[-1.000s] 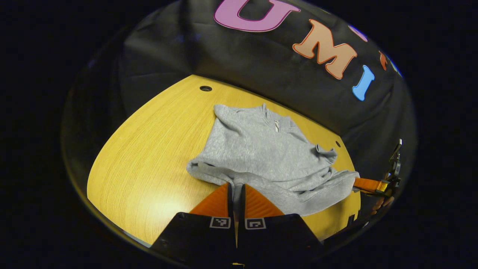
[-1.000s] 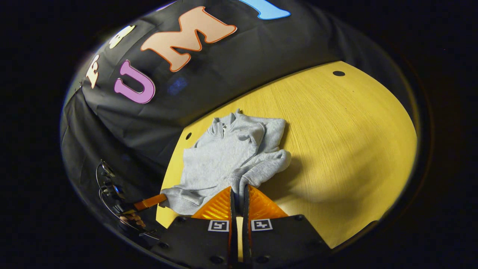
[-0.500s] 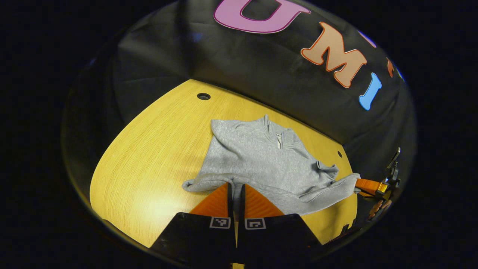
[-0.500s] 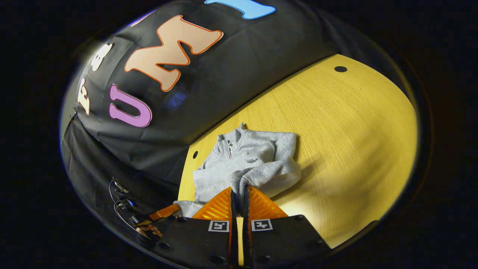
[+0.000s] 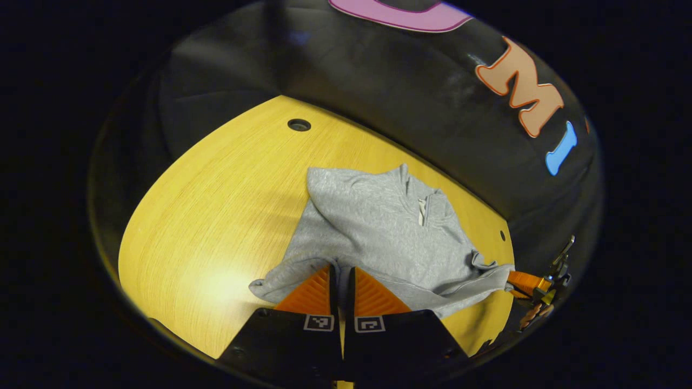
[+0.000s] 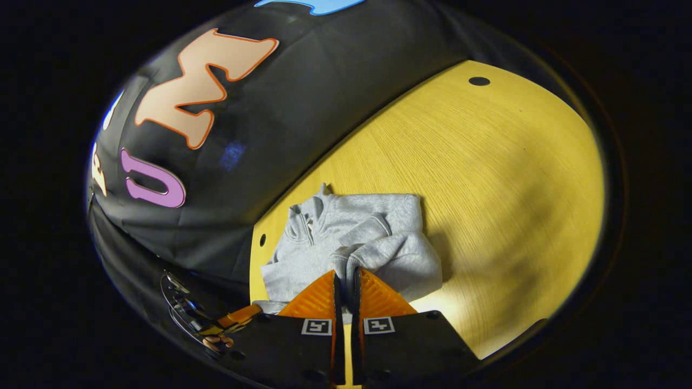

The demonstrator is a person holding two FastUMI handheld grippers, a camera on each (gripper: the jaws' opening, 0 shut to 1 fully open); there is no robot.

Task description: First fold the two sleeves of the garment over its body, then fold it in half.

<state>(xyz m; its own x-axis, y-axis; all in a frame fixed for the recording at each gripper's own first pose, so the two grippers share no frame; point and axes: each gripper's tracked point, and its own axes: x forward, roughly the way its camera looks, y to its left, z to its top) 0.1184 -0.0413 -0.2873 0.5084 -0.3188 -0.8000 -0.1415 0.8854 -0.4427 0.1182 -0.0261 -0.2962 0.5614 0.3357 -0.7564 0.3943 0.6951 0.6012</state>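
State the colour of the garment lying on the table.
The garment is light heathered grey; it shows best in the left gripper view, on the yellow wooden table.

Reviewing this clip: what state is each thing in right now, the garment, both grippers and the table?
Grey garment: sleeves folded in, near hem lifted, collar flat on the table.
Left gripper: shut on the garment's near edge.
Right gripper: shut on the garment's near edge.
Wooden table: bears the garment's far part.

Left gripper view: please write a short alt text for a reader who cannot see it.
The left gripper is shut on the near edge of a grey sweatshirt lying on a yellow wooden table. The right gripper holds the far corner.
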